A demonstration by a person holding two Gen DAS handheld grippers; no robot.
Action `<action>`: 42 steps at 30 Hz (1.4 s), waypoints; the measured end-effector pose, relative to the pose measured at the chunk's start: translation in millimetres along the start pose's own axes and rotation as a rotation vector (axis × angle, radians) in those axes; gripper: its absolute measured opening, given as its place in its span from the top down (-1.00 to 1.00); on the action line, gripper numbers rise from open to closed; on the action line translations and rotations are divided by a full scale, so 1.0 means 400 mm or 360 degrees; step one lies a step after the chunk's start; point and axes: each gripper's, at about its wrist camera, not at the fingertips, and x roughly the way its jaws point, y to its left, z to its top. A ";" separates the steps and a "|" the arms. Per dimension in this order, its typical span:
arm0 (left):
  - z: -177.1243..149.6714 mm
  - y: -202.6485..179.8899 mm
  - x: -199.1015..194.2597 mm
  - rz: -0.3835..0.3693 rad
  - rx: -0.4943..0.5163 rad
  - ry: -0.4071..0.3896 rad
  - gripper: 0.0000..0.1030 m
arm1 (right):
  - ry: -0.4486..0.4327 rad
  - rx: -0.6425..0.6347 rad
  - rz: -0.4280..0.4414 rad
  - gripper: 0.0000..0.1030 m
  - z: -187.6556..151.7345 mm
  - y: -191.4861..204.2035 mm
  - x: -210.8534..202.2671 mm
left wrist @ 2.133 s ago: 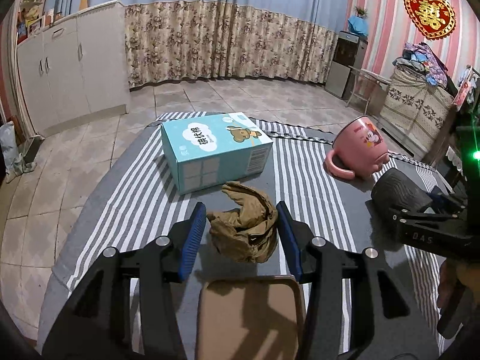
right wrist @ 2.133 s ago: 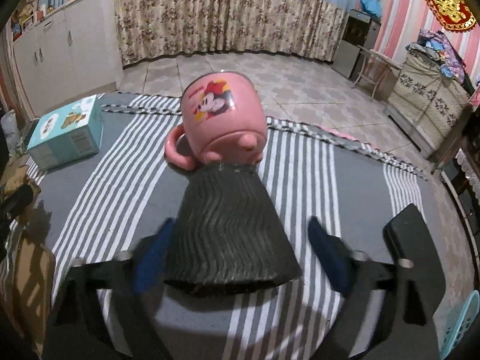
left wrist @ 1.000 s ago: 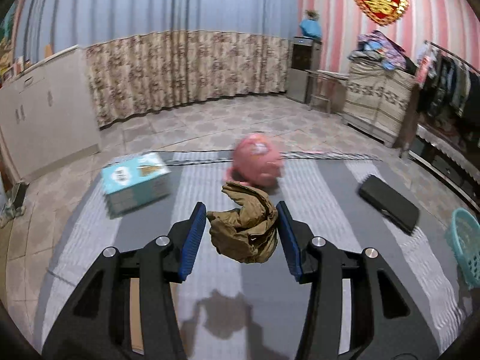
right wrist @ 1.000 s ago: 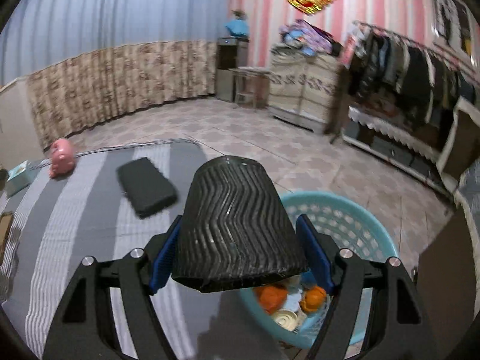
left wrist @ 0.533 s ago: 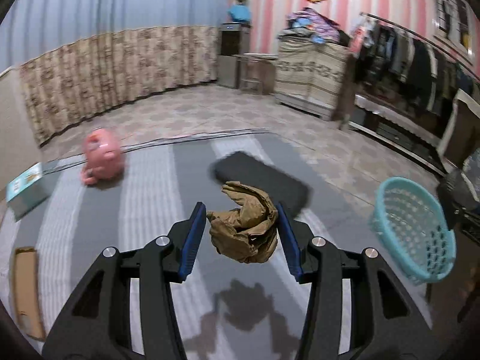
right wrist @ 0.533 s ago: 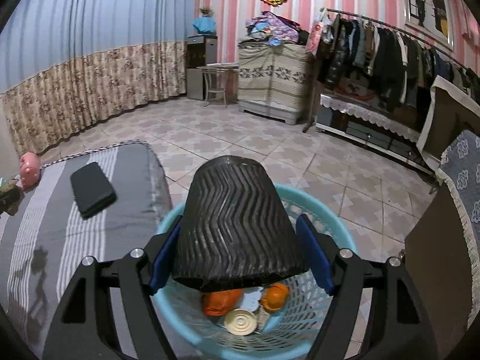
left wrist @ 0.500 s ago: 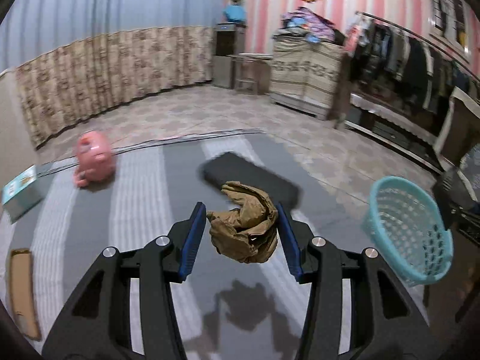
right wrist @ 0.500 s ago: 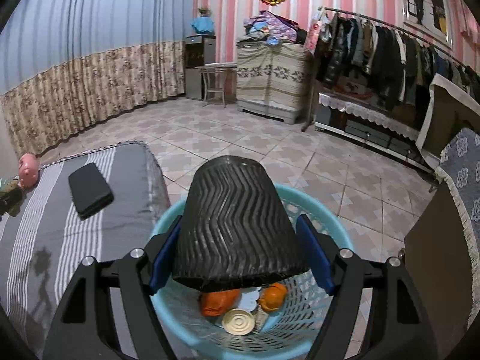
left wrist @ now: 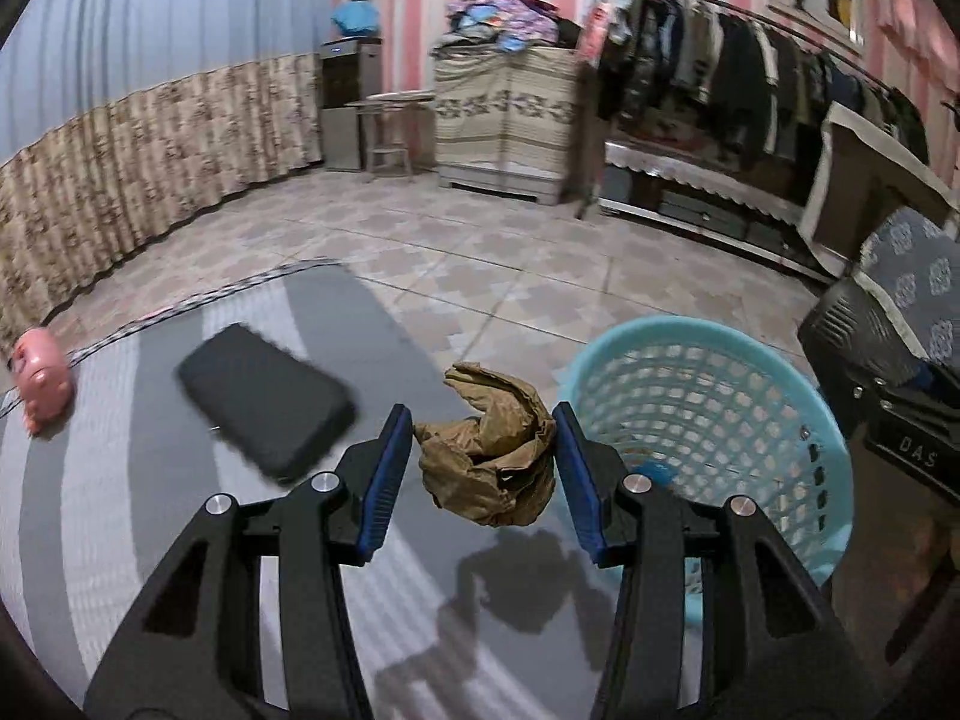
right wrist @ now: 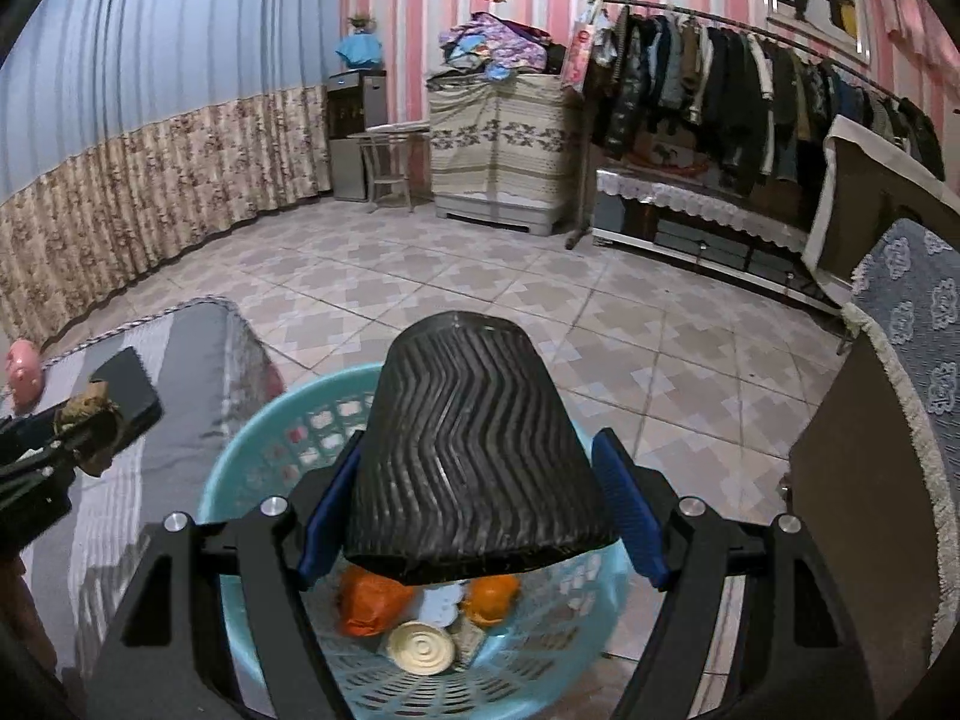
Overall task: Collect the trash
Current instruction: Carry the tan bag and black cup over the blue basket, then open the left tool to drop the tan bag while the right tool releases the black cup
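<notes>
The left gripper [left wrist: 483, 468] pinches a crumpled brown paper wad [left wrist: 489, 453] over the striped mat [left wrist: 90, 528], left of the teal basket [left wrist: 708, 420]. The right gripper [right wrist: 477, 507], marked "DAS", clamps a black ribbed cup [right wrist: 468, 456] above the basket, which holds orange scraps [right wrist: 369, 600] and a can lid [right wrist: 420, 648]. A black case [left wrist: 264, 399] and pink mug [left wrist: 42, 372] lie far left.

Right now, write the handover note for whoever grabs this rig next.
Left claw: shut on the crumpled brown paper, held above the striped mat beside the turquoise basket, not over it.
Right claw: shut on the black ribbed cup, held above the basket's opening.
Done: both pieces picked up; basket already holds orange scraps and a can lid.
Left: release the cup into the basket, bring the paper across and drop it.
On the mat: black flat case, pink mug.
</notes>
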 end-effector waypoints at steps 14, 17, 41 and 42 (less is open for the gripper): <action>0.019 -0.195 0.071 -0.0136 0.0194 -0.0073 -0.08 | 0.0055 0.0245 -0.0028 -0.43 -0.015 -0.129 0.015; 0.034 -0.202 0.067 -0.0090 0.0181 -0.0098 -0.52 | 0.0048 0.0241 -0.0031 -0.43 -0.016 -0.133 0.013; -0.025 0.123 -0.182 0.0233 -0.0142 -0.0211 -0.89 | 0.0063 0.0071 0.0099 -0.81 -0.026 0.039 0.070; -0.030 0.132 -0.190 0.0248 -0.0149 -0.0215 -0.89 | 0.0061 0.0064 0.0088 -0.84 -0.027 0.042 0.071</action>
